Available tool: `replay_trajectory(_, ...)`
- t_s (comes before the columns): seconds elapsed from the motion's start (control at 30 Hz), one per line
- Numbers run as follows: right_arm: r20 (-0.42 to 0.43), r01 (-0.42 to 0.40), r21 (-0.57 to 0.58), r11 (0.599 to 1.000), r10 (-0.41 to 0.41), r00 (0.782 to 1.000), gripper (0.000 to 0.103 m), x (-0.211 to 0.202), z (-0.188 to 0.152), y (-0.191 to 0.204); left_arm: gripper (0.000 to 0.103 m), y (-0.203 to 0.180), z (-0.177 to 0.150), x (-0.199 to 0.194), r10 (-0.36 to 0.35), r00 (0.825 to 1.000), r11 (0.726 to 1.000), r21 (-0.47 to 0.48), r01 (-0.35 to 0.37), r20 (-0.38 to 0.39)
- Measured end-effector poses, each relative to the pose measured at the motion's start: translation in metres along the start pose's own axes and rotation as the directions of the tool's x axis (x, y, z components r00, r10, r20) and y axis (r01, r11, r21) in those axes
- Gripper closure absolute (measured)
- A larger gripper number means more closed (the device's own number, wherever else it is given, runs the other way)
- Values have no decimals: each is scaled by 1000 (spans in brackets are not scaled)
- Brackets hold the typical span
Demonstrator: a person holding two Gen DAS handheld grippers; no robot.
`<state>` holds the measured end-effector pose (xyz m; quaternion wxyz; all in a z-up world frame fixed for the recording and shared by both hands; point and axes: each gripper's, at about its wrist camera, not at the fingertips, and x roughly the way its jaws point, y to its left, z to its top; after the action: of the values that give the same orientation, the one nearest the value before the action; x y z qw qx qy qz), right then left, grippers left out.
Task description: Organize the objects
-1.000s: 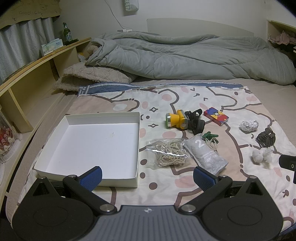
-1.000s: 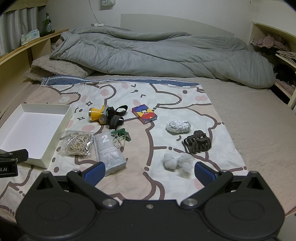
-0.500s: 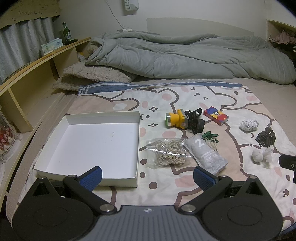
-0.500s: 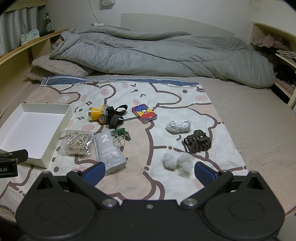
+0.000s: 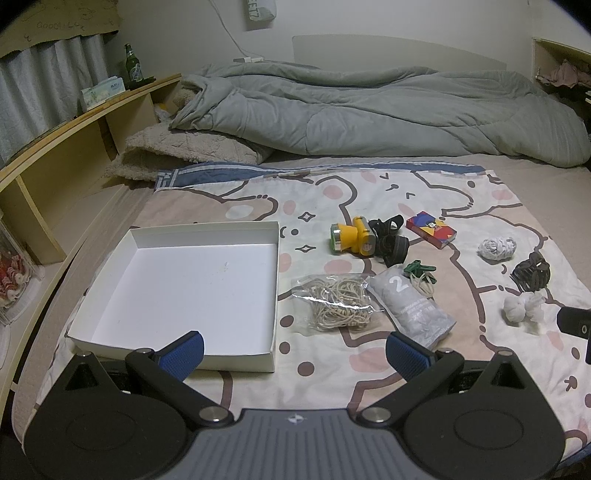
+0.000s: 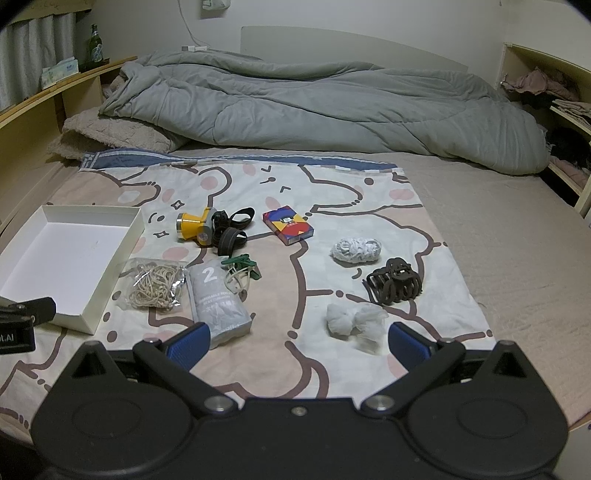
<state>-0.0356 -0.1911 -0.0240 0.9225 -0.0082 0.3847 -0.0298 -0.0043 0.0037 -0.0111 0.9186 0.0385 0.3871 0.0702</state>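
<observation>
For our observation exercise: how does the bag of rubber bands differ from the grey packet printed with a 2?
The bag of rubber bands is clear, showing its tan loops; the grey packet is opaque, hiding its contents. The bag lies nearer the white box; the packet lies on its far side and touches green clips. Both are soft plastic pouches lying flat on the blanket.

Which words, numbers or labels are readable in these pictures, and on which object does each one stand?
"2": on the grey packet; the smaller print below it is too blurred to read.
"GOOD": written on the cardboard above the curtain; the rest is unclear.
Green bottle label and tissue box print: too small to read.
</observation>
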Motion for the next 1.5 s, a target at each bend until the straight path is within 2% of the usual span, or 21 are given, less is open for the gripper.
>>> replay_trajectory(0.23, -1, 0, -3, 1000, 0, 1000, 0, 0, -1, 0, 0, -1, 1, 0, 35, 999, 999, -37, -35, -8)
replay_trajectory(0.5, -8, 5, -5, 1000, -5, 1000, 0, 0, -1, 0, 0, -1, 2, 0, 45, 999, 998, -38, -45, -7)
replay_trajectory(0.73, 0, -20, -6, 1000, 20, 1000, 0, 3, 5, 1, 0, -5, 14, 0, 90, 996, 996, -16, -90, 26)
replay_trajectory(0.97, 88, -66, -1, 998, 66, 994, 0, 0, 22, 3, 0, 3, 31, 7, 101, 994, 994, -36, -99, 50)
replay_trajectory(1.1, 146, -112, 24, 993, 107, 983, 0, 3, 35, 2, 0, 11, 44, 16, 110, 991, 993, -47, -107, 70)
replay_trajectory(1.2, 178, -112, 28, 993, 105, 978, 0, 9, 45, 3, 0, 19, 52, 24, 129, 987, 991, -61, -123, 98)
replay_trajectory(1.33, 196, -137, 29, 990, 129, 972, 0, 22, 55, 5, 0, 24, 59, 33, 145, 979, 988, -69, -136, 143)
replay_trajectory(1.5, 204, -148, 24, 989, 140, 969, 0, 45, 65, 10, 0, 24, 65, 41, 112, 977, 993, -56, -104, 180)
